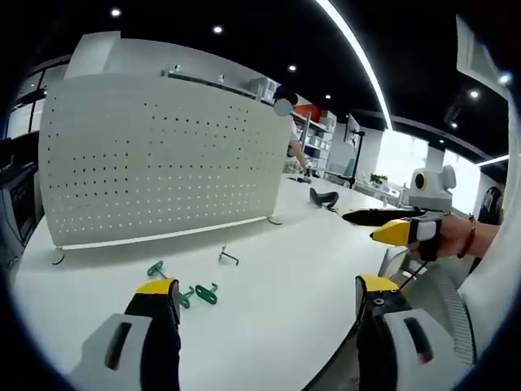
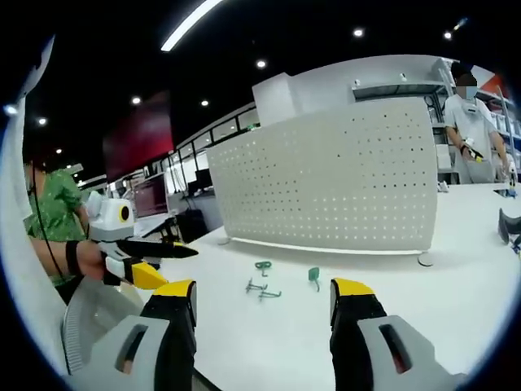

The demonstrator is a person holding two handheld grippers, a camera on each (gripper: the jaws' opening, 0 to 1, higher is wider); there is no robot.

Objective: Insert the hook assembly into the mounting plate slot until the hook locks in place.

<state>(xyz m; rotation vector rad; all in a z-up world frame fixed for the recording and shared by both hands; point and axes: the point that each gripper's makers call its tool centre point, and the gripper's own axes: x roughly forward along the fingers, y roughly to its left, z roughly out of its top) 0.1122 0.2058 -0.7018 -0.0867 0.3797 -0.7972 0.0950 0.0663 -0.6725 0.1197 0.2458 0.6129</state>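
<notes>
your small green metal hooks (image 1: 195, 293) lie at lower centre on the white table (image 1: 285, 269), before the upright white perforated mounting plate (image 1: 155, 163). your left gripper (image 1: 269, 297) and right gripper (image 2: 262, 300) both stand apart, holding nothing.

Left gripper view: low over the tabletop (image 1: 269, 277), facing the pegboard panel (image 1: 155, 163) from its left end, green hooks (image 1: 183, 289) close ahead.
Right gripper view: low, facing the panel (image 2: 326, 179) from its right end, somewhat farther back.
Shared: panel, hooks (image 2: 264, 281), tabletop (image 2: 407, 301).
</notes>
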